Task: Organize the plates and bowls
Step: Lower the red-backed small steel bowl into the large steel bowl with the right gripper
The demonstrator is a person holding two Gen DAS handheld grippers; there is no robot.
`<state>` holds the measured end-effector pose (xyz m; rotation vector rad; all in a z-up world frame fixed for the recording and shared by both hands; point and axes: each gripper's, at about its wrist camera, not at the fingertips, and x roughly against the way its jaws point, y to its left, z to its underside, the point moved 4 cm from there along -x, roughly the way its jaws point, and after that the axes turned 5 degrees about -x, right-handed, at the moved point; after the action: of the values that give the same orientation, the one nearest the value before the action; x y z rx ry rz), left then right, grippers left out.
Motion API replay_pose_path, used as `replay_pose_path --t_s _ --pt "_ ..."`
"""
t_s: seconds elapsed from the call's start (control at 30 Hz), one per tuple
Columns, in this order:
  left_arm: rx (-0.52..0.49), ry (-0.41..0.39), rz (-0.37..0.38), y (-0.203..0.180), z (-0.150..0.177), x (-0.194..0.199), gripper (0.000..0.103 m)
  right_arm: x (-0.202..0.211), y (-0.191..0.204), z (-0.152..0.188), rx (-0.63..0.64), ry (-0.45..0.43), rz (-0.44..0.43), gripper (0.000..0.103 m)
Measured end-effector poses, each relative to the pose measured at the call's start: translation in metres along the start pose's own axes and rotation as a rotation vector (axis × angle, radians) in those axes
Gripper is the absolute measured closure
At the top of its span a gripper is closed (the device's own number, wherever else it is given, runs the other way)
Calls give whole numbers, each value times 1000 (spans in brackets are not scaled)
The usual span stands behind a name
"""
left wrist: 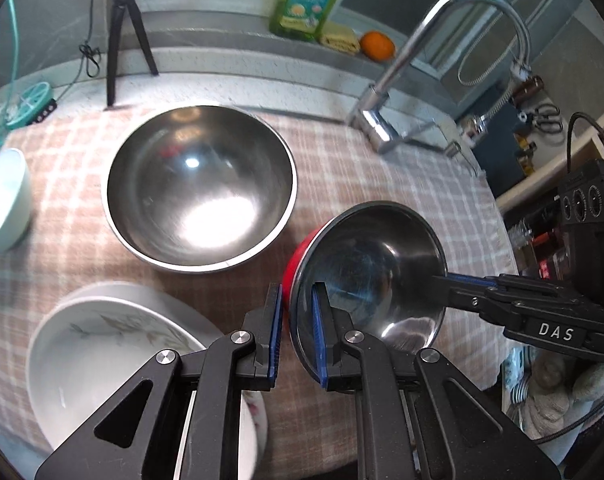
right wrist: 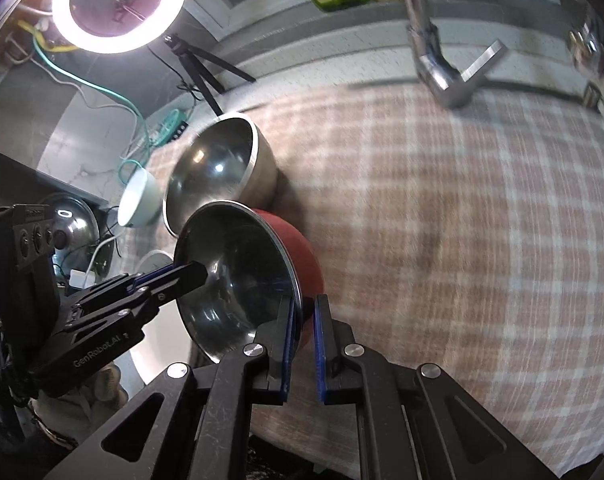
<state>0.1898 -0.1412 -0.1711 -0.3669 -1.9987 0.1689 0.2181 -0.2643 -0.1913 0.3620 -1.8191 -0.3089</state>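
Note:
A red bowl with a steel inside (left wrist: 366, 272) (right wrist: 238, 272) hangs tilted just above the checked cloth (left wrist: 342, 168). My left gripper (left wrist: 297, 292) is shut on its near rim, one pad inside and one on the red wall. My right gripper (right wrist: 305, 302) is shut on the opposite rim and shows in the left wrist view as black fingers (left wrist: 462, 280) coming in from the right. Behind the red bowl stands a large steel bowl (left wrist: 200, 188) (right wrist: 218, 168). A white dish with a leaf pattern (left wrist: 102, 344) lies at the near left.
A pale bowl (left wrist: 6, 200) (right wrist: 140, 200) sits at the cloth's left edge. A chrome faucet (left wrist: 382, 120) (right wrist: 442, 72) rises at the back right. A black tripod (left wrist: 122, 32) with a ring light (right wrist: 118, 4) stands behind, and an orange (left wrist: 377, 45) lies on the ledge.

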Motion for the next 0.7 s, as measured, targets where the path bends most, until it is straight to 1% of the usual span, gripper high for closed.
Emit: replay_pose_path --t_s 0.23,0.37,0.47,0.57,0.7 --pt "29 -53 -24 22 -21 14 91 6 33 -35 77 -43 4 94" --pt "50 -78 -44 36 -32 17 91 0 47 -53 98 -47 -8 94" --pt "55 -87 -67 42 -38 17 91 -7 52 -60 94 -33 -13 94" --pt "67 -84 -61 50 -43 15 91 -12 55 -68 92 -24 -21 94" --pt "75 -82 -78 61 -53 12 91 -22 59 -80 92 -22 -22 94"
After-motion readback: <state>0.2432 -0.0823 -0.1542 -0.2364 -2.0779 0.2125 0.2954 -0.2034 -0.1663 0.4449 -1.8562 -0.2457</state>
